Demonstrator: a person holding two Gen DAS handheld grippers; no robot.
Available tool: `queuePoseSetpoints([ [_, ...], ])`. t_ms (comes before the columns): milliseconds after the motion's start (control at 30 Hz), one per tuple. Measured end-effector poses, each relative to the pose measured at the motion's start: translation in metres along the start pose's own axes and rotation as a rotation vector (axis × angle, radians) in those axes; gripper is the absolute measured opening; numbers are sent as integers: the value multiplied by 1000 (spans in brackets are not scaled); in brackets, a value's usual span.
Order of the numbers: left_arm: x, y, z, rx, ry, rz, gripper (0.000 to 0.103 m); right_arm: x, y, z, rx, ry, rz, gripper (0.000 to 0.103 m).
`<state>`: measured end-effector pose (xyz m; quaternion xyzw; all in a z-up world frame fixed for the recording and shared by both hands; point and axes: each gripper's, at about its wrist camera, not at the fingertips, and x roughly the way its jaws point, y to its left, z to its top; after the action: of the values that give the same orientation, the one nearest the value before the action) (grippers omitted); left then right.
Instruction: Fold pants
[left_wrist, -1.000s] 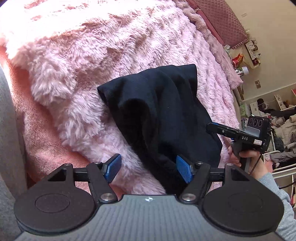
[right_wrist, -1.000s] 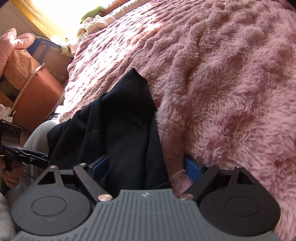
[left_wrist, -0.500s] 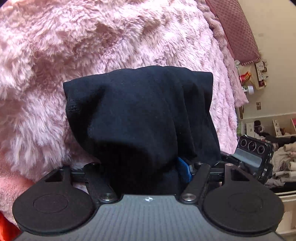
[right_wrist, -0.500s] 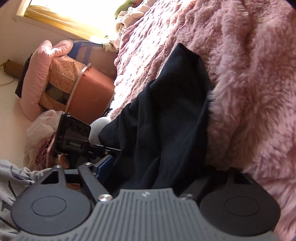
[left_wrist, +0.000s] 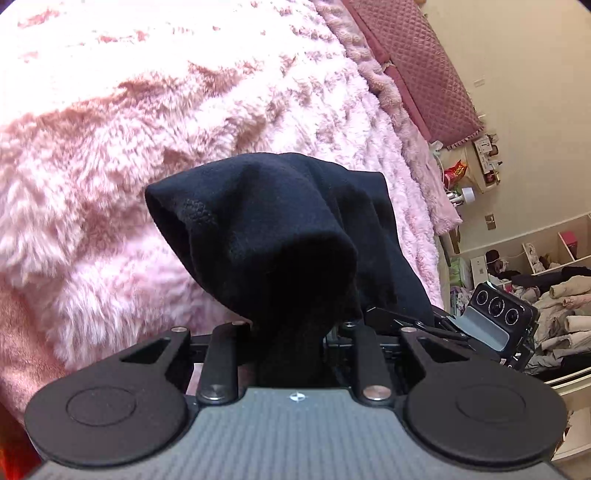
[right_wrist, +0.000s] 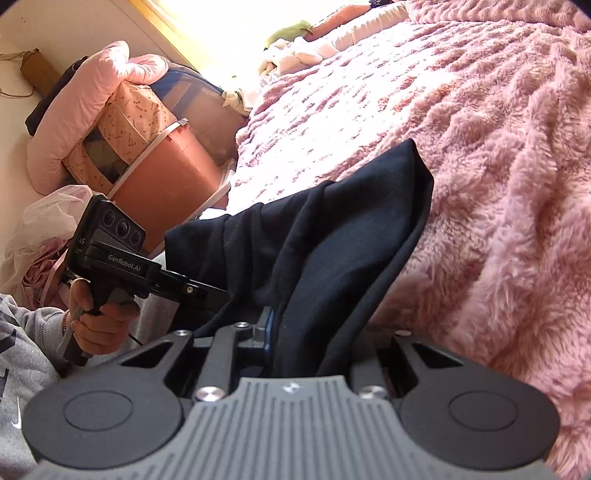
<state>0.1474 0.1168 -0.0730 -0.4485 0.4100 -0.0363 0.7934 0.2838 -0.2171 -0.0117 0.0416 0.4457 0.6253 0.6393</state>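
Left wrist view: my left gripper (left_wrist: 291, 354) has just been closing its jaws, and they now pinch a bunched edge of the black fleece pants (left_wrist: 280, 236), which rise out of the jaws as a hooded fold and drape forward onto the fluffy pink fur blanket (left_wrist: 155, 122). At the right of this view, my right gripper (left_wrist: 417, 323) meets the same garment's lower right edge, its black camera housing just beside the cloth. Beyond the blanket lies a quilted maroon cushion (left_wrist: 424, 62) against a cream wall. Right wrist view: my right gripper (right_wrist: 295, 343) has likewise just been closing; one blue pad (right_wrist: 269, 332) shows at the left, pressed against the cloth, while the other is hidden under it, so the jaws are clamped on a gathered fold. From there the pants (right_wrist: 332, 236) spread up and away, the far corner lying on the blanket (right_wrist: 480, 129). To the left, my left hand (right_wrist: 99, 317), in a grey sleeve (right_wrist: 26, 332), holds my left gripper (right_wrist: 221, 295), whose fingertips disappear into the garment's left edge.
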Motion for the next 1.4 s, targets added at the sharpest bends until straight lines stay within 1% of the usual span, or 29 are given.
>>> queuePoseSetpoints([
  [133, -23, 8, 29, -3, -75, 1, 26, 23, 16, 35, -89, -17, -17, 16],
  [233, -42, 24, 58, -21, -132, 22, 26, 57, 18, 77, -142, -11, -1, 15],
  [333, -65, 49, 94, -51, -204, 54, 26, 110, 17, 126, -188, 15, 8, 15],
  [433, -87, 81, 132, -77, -288, 96, 26, 182, 23, 181, -264, 50, -23, 16],
  [500, -99, 100, 153, -81, -336, 126, 26, 226, 28, 209, -286, 63, -33, 16],
  [567, -108, 120, 169, -103, -366, 156, 26, 271, 33, 233, -322, 89, -47, 16],
  [633, -113, 144, 182, -153, -367, 176, 26, 307, 34, 249, -312, 134, -62, 16],
  [700, -113, 168, 188, -213, -349, 173, 28, 341, 33, 260, -294, 192, -107, 22],
  [733, -112, 178, 189, -238, -337, 158, 29, 351, 30, 263, -280, 214, -125, 30],
  [767, -111, 187, 187, -253, -328, 132, 31, 358, 23, 266, -265, 233, -156, 43],
  [800, -110, 193, 184, -257, -328, 112, 33, 360, 17, 266, -257, 240, -186, 54],
  [833, -110, 196, 181, -254, -331, 101, 38, 359, 9, 268, -239, 243, -218, 72],
  [867, -112, 198, 178, -244, -338, 111, 47, 355, -5, 269, -183, 238, -266, 75],
  [900, -114, 198, 174, -234, -341, 126, 51, 346, -19, 270, -107, 221, -283, 75],
  [933, -120, 199, 167, -234, -350, 155, 57, 334, -32, 268, -30, 197, -292, 75],
  [967, -127, 198, 161, -242, -368, 163, 57, 322, -42, 267, 25, 173, -312, 71],
  [1033, -143, 192, 150, -272, -412, 197, 57, 302, -48, 262, 29, 144, -424, 67],
  [1067, -156, 188, 149, -271, -442, 237, 58, 287, -46, 255, 33, 119, -488, 65],
  [1100, -164, 179, 145, -249, -464, 272, 59, 274, -42, 250, 40, 90, -545, 64],
  [1133, -174, 166, 142, -198, -480, 305, 63, 260, -36, 245, 51, 50, -598, 63],
  [1167, -180, 151, 138, -133, -485, 316, 66, 238, -26, 238, 63, -7, -682, 63],
  [1200, -184, 133, 134, -63, -481, 324, 67, 222, -11, 231, 44, -44, -745, 63],
  [1233, -188, 112, 130, 0, -479, 336, 69, 209, 4, 224, 17, -78, -781, 63],
  [1267, -187, 89, 126, 50, -483, 353, 73, 189, 29, 211, -23, -132, -811, 64],
  [1300, -188, 67, 118, 101, -486, 374, 75, 174, 52, 200, -40, -170, -808, 66],
  [1333, -189, 47, 112, 149, -486, 402, 77, 163, 68, 190, -34, -189, -796, 71],
  [1367, -188, 30, 104, 188, -477, 426, 77, 150, 95, 175, -11, -210, -778, 74],
  [1400, -185, 9, 96, 239, -453, 443, 77, 140, 114, 161, 13, -222, -767, 74],
])
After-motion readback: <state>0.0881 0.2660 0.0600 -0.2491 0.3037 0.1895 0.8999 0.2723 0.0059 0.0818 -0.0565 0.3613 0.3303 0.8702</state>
